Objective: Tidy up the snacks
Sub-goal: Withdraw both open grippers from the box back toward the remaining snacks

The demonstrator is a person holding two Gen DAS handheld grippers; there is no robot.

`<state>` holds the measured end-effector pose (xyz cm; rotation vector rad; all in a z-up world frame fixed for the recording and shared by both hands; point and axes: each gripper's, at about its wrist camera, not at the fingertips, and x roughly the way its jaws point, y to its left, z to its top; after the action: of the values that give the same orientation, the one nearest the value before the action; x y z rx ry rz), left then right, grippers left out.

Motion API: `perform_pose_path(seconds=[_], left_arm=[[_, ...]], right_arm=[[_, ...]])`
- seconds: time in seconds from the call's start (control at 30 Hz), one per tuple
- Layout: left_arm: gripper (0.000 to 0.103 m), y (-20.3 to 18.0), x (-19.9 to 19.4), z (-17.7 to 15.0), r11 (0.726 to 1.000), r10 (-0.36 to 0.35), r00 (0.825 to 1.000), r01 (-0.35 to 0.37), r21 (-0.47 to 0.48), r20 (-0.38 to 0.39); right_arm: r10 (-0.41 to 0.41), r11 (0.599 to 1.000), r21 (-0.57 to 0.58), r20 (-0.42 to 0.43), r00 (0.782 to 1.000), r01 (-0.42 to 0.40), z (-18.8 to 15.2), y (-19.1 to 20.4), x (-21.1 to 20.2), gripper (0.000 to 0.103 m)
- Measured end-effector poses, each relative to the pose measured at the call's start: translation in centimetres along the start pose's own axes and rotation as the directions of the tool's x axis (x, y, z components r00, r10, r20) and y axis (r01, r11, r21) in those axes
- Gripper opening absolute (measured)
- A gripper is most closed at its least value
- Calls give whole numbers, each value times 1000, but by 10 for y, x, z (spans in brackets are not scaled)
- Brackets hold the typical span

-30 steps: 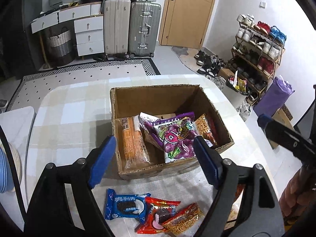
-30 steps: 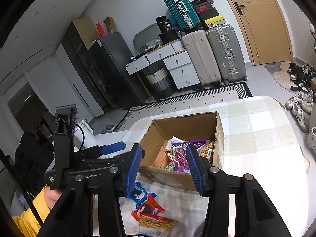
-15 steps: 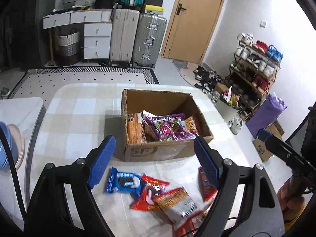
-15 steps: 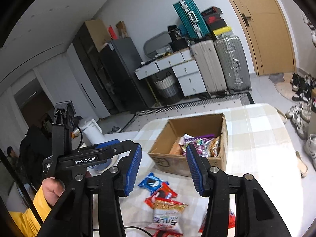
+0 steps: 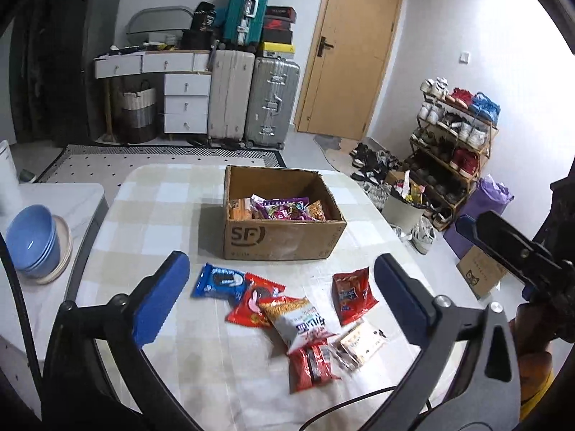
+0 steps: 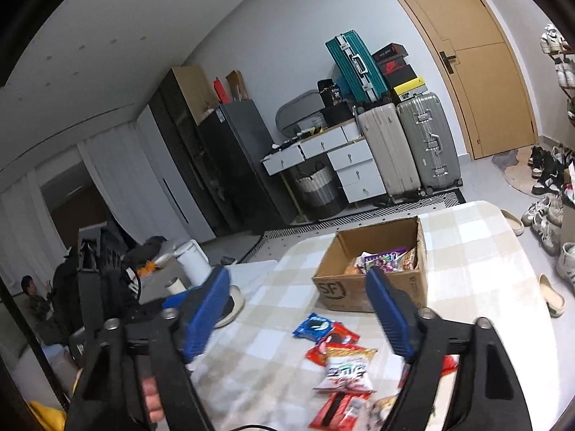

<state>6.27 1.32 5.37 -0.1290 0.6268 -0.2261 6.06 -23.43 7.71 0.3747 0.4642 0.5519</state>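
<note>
Checked tablecloth (image 5: 151, 222) carries loose snack packets (image 5: 298, 319) near its front edge; left gripper (image 5: 280, 287) and right gripper (image 6: 298, 309) hover wide, empty. Overlapping wrappers risk a double pick.

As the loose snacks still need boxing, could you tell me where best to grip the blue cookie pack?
Grip the blue cookie pack across its short width near its free left end, from above: it lies flat, and the red pack overlaps its right end.

Cardboard box (image 5: 284, 239) — "SF".
</note>
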Motion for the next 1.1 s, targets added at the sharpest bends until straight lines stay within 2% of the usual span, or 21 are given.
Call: perform_pose_path(seconds=[0.07,0.3,0.43,0.53,0.63,0.7,0.8,0.9,1.1], left_arm=[[102,-5,-16,-9,1000,2,1000,-2,7,8],[103,-20,-54,-36,998,48,997,-51,48,55],[102,-18,-56,-48,998,41,997,-44,44,70],[102,-15,-50,-61,998,46,997,-48,37,59],[102,-17,-42,-76,993,96,993,-100,65,62],[102,-16,-34,-82,993,96,994,-99,68,53],[103,-15,-23,-90,994,88,995,-91,58,50],[102,-15,-10,-94,992,114,992,-117,46,54],[102,-8,20,-103,994,107,994,-107,10,-11]], right_arm=[[4,1000,-13,8,1000,-4,-3,8,-8,86],[16,999,-27,-7,1000,-16,-22,16,-24,99],[6,999,-53,-11,1000,-7,-37,13,-30,102],[-11,997,-80,-20,1000,9,-48,11,-33,102],[-23,995,-95,-32,999,20,-57,8,-33,102],[-37,993,-115,-37,999,32,-63,7,-31,102],[-140,975,-179,-53,989,129,-75,11,-23,102],[-188,959,-230,-69,980,168,-86,11,-15,102],[-199,951,-258,-82,976,172,-104,8,-4,102]])
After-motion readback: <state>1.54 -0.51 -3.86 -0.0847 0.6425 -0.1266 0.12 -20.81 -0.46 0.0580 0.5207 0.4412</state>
